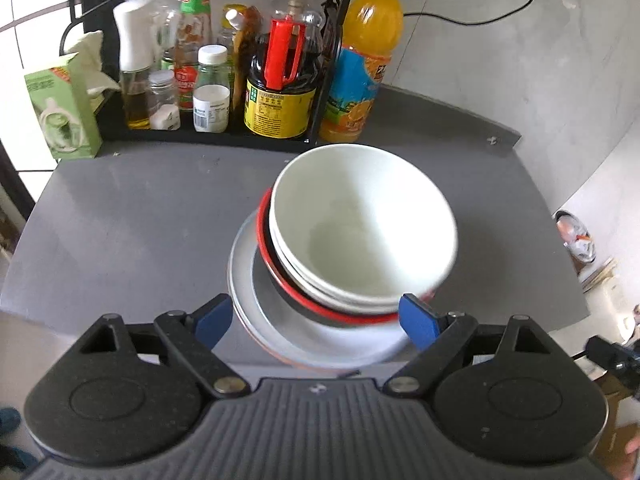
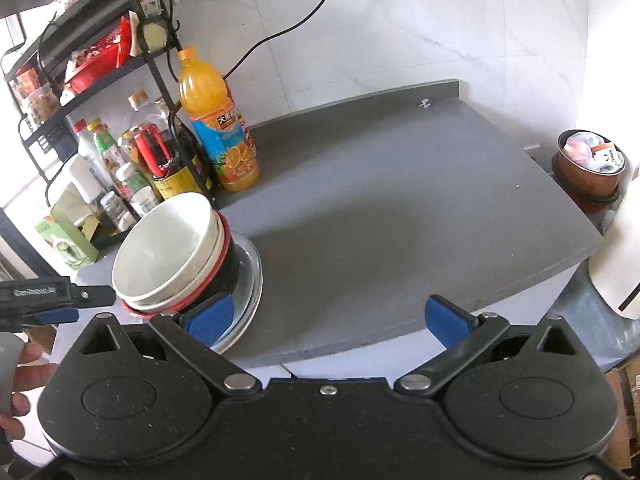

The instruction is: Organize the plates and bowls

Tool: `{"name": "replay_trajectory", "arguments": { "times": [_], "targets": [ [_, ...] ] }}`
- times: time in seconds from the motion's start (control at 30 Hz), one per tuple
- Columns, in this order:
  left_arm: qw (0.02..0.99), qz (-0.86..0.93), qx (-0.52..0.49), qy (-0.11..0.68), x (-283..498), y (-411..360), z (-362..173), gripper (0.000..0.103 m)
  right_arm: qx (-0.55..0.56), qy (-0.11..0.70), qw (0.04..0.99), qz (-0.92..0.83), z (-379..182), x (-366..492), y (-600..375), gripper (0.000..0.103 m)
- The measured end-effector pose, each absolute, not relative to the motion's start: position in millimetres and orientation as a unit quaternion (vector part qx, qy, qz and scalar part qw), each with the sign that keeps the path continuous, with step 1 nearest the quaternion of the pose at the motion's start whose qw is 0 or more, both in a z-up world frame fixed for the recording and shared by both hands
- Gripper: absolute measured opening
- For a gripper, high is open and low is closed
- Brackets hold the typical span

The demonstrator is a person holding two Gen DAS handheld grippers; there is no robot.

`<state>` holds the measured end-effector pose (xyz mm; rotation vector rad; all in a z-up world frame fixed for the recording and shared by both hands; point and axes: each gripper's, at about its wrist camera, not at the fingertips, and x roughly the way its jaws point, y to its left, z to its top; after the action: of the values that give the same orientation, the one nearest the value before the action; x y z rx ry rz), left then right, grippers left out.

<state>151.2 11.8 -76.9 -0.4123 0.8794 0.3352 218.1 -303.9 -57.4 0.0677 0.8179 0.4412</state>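
A stack stands at the front edge of the grey table [image 1: 140, 220]. On top is a white bowl [image 1: 360, 220] nested in a second white one. Under them is a black bowl with a red rim [image 1: 304, 300], then white plates [image 1: 280, 336]. My left gripper [image 1: 316, 320] is open, its blue pads on either side of the stack's near edge. My right gripper [image 2: 328, 318] is open with nothing in it, over the table's front edge. In the right wrist view the white bowl [image 2: 160, 248] and plates [image 2: 250, 276] sit to its left, just beyond its left pad.
A black rack [image 1: 316, 92] with several sauce bottles stands at the back left. An orange juice bottle [image 1: 366, 56] is beside it and a green box [image 1: 60, 108] further left. A brown pot [image 2: 588, 168] and a white appliance [image 2: 620, 256] sit past the table's right end. A hand [image 2: 24, 380] shows at lower left.
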Motion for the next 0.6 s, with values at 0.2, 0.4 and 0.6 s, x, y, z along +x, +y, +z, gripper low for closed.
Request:
{"name": "replay_trajectory", "arguments": {
  "times": [0.2, 0.4, 0.6],
  "targets": [
    [0.880, 0.153, -0.186, 0.409, 130, -8, -56, 0.089, 0.042, 0.386, 0.895, 0.217, -46, 204, -309, 0.103],
    [0.882, 0.147, -0.194, 0.404, 112, -13, -36, 0.089, 0.058, 0.396, 0.893, 0.207, -38, 191, -311, 0.103],
    [0.890, 0.109, -0.178, 0.404, 88, -6, -17, 0.089, 0.037, 0.379, 0.907, 0.181, -22, 160, -293, 0.103]
  ]
}}
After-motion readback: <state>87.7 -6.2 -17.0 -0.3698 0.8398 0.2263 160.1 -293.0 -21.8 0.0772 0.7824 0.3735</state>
